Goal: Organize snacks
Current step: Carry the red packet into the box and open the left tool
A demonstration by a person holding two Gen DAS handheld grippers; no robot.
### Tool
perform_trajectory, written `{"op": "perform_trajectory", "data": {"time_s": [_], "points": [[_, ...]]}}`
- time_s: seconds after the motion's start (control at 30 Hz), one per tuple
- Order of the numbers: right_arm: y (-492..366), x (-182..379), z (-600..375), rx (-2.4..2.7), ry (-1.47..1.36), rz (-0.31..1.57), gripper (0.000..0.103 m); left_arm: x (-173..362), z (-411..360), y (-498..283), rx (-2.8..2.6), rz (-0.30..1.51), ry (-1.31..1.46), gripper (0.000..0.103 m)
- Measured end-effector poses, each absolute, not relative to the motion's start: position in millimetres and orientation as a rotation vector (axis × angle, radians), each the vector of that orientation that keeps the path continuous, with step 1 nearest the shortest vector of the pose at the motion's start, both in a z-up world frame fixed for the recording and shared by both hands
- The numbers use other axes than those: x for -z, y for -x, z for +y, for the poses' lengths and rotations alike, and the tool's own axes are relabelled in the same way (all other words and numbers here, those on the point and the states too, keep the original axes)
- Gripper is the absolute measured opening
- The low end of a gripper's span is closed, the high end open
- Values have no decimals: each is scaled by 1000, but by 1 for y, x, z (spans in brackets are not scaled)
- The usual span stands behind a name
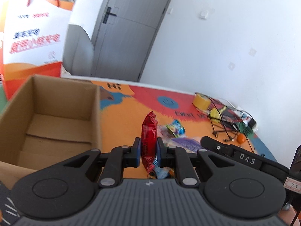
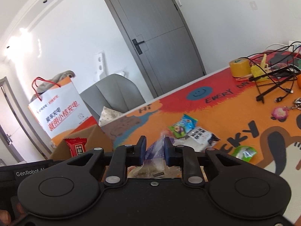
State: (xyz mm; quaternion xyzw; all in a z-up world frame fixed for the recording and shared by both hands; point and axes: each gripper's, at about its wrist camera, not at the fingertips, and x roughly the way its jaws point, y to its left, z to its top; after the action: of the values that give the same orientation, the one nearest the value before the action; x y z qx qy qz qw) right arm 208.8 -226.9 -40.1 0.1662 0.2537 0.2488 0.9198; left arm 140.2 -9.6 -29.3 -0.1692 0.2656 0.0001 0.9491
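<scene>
My left gripper [image 1: 148, 147] is shut on a red snack packet [image 1: 149, 131], held upright above the orange mat just right of an open cardboard box [image 1: 56, 113] that looks empty. The red packet also shows in the right wrist view [image 2: 76, 146], near the box [image 2: 90, 137]. My right gripper [image 2: 154, 148] is shut on a clear purple-tinted snack bag [image 2: 154, 154]. Loose snacks lie on the mat: a green-blue packet [image 2: 183, 125], a white-and-black packet [image 2: 202, 136] and a green packet [image 2: 243, 151].
A white-and-orange paper bag [image 1: 33, 37] stands behind the box. A yellow tape roll [image 2: 239, 66], tangled cables [image 2: 272, 79], an orange fruit [image 1: 241, 138] and a pink keychain [image 2: 280, 113] lie at the mat's far right. A grey chair [image 2: 114, 94] and door are behind.
</scene>
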Motion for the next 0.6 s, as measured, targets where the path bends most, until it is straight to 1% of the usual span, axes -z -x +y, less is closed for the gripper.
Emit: {"op": "perform_trajectory", "data": {"time_s": [0.17,0.27,0.3,0.37,0.4,0.47,0.53,0.57,0.6], "points": [[-203,25,-210,-560,-327,474,1,21,12,-131,-46,512,361,15],[-205,24,-201,-558,-326,517,1,21,27,-125,-80,509,379,15],[-206,26,-198,-558,-325,540,4,21,31,-123,-90,507,381,15],[-204,31,-191,-544,-309,582,10,22,41,-119,-111,508,388,15],[-203,34,-188,-537,-299,608,20,23,46,-117,-121,510,394,15],[-200,41,-184,-538,-309,652,36,24,55,-114,-137,512,407,15],[-195,46,-180,-551,-311,679,37,26,62,-110,-152,513,413,15],[-192,48,-177,-556,-303,694,43,27,64,-108,-158,513,414,15],[-190,50,-174,-556,-300,708,52,27,67,-106,-163,515,415,15]]}}
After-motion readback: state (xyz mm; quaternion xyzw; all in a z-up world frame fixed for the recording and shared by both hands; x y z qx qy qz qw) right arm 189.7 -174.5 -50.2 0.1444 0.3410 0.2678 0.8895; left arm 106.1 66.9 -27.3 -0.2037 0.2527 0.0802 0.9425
